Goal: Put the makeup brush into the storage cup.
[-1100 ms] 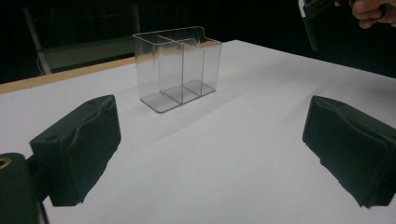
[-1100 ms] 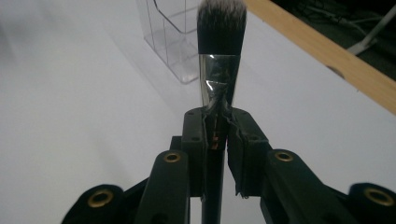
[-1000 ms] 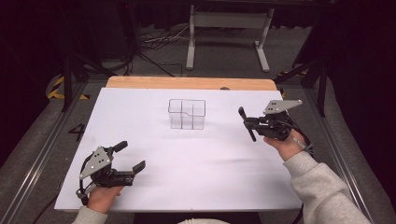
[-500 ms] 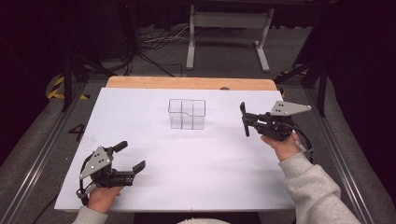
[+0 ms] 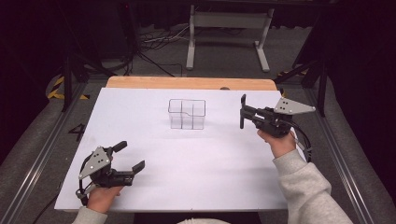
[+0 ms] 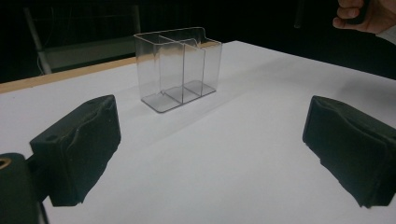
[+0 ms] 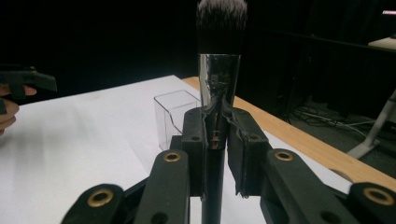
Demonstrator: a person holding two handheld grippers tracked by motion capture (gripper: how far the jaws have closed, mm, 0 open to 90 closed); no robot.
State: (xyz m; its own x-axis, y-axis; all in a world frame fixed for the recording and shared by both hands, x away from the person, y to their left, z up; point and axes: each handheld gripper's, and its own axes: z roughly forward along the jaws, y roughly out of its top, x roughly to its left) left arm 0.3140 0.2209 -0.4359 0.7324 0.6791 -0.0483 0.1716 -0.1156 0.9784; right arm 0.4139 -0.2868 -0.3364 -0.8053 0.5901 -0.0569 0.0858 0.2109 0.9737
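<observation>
A clear plastic organizer (image 5: 187, 113) with several compartments stands empty on the white table top (image 5: 205, 163), a little past the middle. My right gripper (image 5: 243, 113) hovers to its right, shut on a makeup brush (image 5: 243, 100) held upright. In the right gripper view the brush (image 7: 220, 46) shows a chrome ferrule and dark bristles, clamped between the pads (image 7: 194, 140), and the organizer (image 7: 175, 116) sits just behind it. My left gripper (image 5: 130, 156) rests near the front left, open and holding nothing. Its view shows the organizer (image 6: 180, 67) well beyond the wide-apart pads (image 6: 79, 144).
The white sheet covers a wooden table whose far edge (image 5: 187, 82) stays bare. Beyond that edge are a metal stand (image 5: 226, 32) and cables on the floor. Metal rails run along both sides of the table. The person's right hand (image 6: 369, 14) shows in the left gripper view.
The right gripper has lifted a little and shifted slightly toward the organizer, and the brush has turned from tilted to upright. The left gripper has stayed put.
</observation>
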